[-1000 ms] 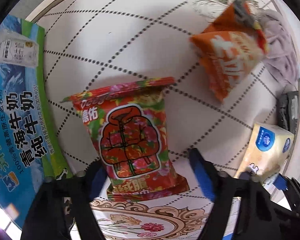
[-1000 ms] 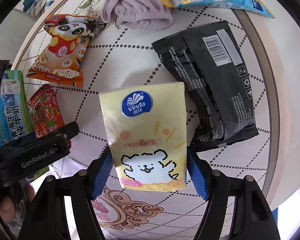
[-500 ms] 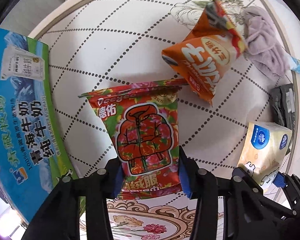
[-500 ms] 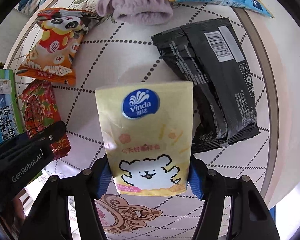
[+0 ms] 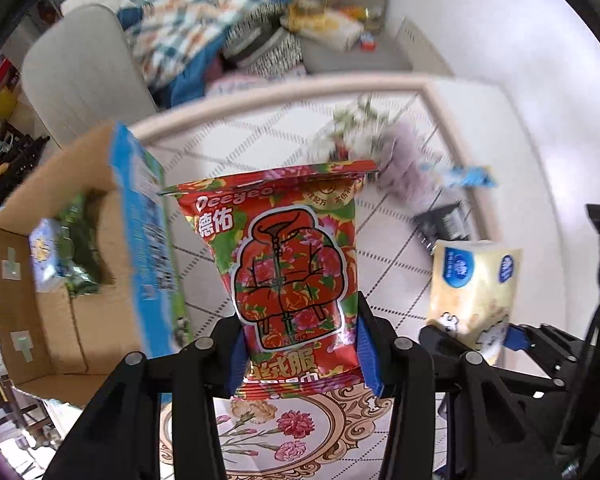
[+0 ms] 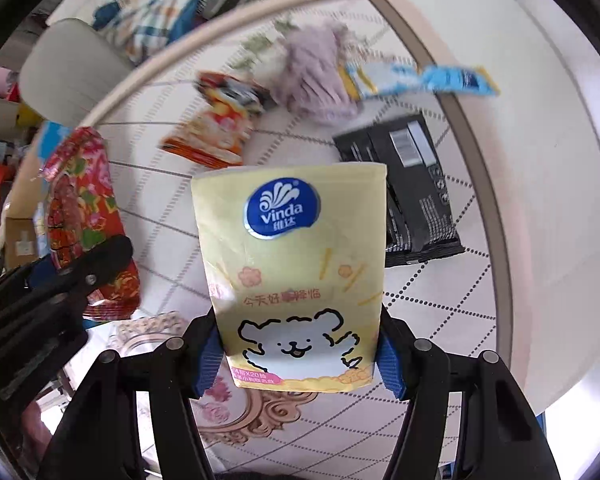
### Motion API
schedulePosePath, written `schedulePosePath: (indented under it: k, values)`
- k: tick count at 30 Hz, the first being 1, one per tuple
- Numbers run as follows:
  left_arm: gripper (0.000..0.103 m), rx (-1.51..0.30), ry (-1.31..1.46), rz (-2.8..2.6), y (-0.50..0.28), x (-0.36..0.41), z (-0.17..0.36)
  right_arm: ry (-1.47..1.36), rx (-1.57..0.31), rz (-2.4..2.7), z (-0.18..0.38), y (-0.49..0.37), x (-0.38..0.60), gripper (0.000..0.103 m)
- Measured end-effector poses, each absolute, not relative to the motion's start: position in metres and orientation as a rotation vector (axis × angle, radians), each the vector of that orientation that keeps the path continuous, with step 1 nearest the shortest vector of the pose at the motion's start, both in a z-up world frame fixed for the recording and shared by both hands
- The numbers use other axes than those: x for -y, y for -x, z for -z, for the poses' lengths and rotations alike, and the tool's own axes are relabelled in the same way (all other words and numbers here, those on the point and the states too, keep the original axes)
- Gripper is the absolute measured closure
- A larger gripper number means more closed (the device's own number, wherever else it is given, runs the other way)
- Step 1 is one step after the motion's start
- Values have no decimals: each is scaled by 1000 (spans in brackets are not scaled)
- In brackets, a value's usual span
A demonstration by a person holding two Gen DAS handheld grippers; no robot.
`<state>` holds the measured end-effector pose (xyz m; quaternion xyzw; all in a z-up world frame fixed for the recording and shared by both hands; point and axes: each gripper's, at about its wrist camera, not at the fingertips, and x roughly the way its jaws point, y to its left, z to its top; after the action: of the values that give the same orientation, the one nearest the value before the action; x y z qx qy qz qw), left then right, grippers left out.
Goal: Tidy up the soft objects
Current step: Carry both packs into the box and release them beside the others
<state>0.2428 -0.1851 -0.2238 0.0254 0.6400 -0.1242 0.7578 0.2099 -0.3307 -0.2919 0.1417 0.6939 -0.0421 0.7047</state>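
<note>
The cardboard box [image 5: 52, 312] stands left of the table [image 5: 260, 148]. On the table, the towel [image 6: 316, 76] lies behind the black packet [image 6: 412, 188].

A red floral plastic snack packet [image 5: 296, 280] is standing upright at left; a yellow Vinda tissue pack [image 6: 296, 280] is standing upright at right.
</note>
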Motion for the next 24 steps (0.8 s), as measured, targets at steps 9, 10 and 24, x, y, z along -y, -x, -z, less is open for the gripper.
schedulePosePath:
  k: [9,10,24]
  values:
    - [61,-1247,6,218,-241,83,155,-279,-1422,-55,205,-219,262,37]
    - [61,-1244,12,205,-242,68,152,-269,-1409,-82,197,-223,245,37]
    - [61,-1391,70,-70,-289,-148,219,-85,-1466,-214,224,-300,58,37]
